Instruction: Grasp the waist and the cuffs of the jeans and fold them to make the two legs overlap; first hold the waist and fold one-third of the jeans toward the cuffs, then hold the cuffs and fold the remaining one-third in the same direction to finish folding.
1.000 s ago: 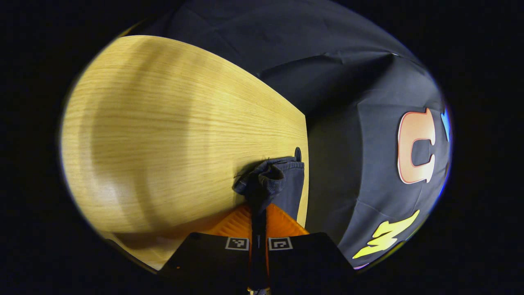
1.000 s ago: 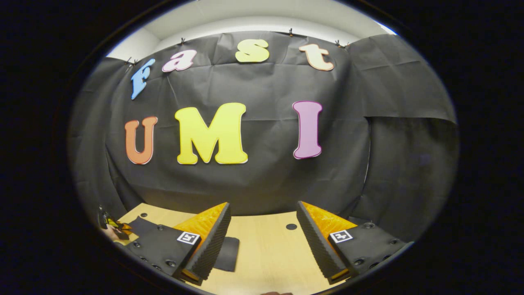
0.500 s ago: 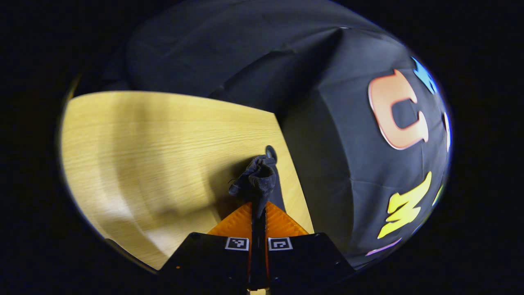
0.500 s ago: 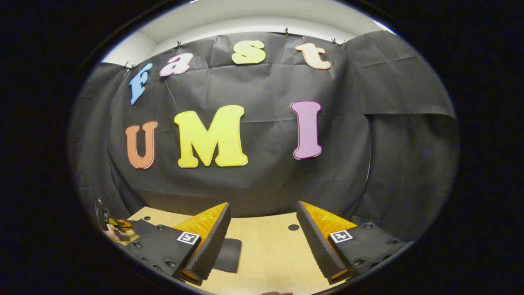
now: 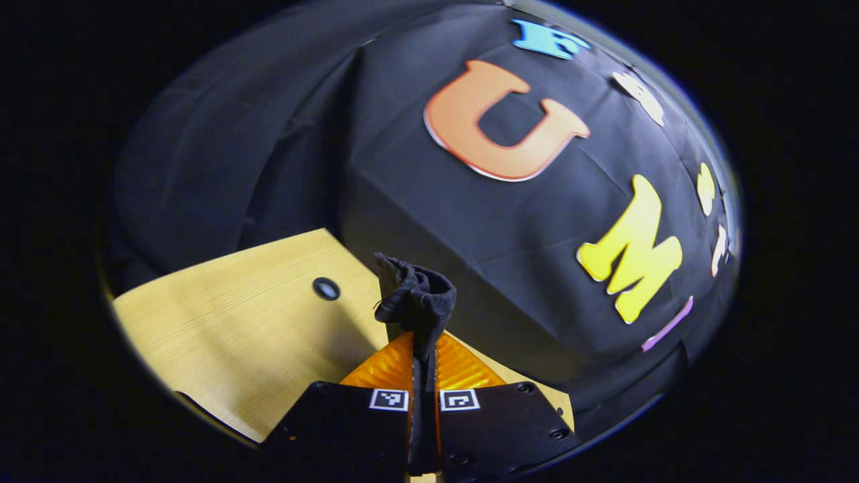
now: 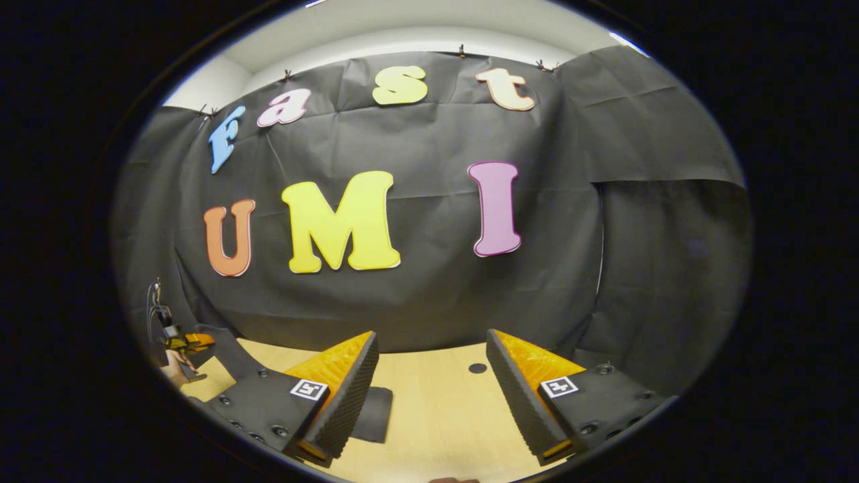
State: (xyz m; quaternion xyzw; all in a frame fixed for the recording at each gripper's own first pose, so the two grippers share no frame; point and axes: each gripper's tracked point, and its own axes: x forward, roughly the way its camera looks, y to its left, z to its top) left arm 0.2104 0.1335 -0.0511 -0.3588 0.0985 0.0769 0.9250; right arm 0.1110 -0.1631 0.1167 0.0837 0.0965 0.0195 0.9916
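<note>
Your left gripper [image 5: 424, 362] has its jaws closed on a bunch of dark denim, the jeans [image 5: 415, 298], which stands up above the fingertips, over the wooden table [image 5: 241, 335]. I cannot tell from this bunch if it is the waist or a cuff. In the right gripper view the left gripper [image 6: 191, 342] appears small at the far left, raised above the table, with a dark strip of cloth hanging down from it.

The first risk is here: the hold takes only a small pinch of thick cloth, so the weight of the hanging jeans may pull it out if you swing fast. Also, if only one layer is caught, the legs will probably not lie one over the other.

Further right, your right gripper [image 6: 429, 382] has its jaws wide apart and holds nothing. A dark piece of the jeans [image 6: 372, 416] lies flat on the table just beside its left finger [image 6: 349, 389]. With one end lifted and the other end free, the cloth may drag or twist on the table, and the fold line could come out crooked.
</note>
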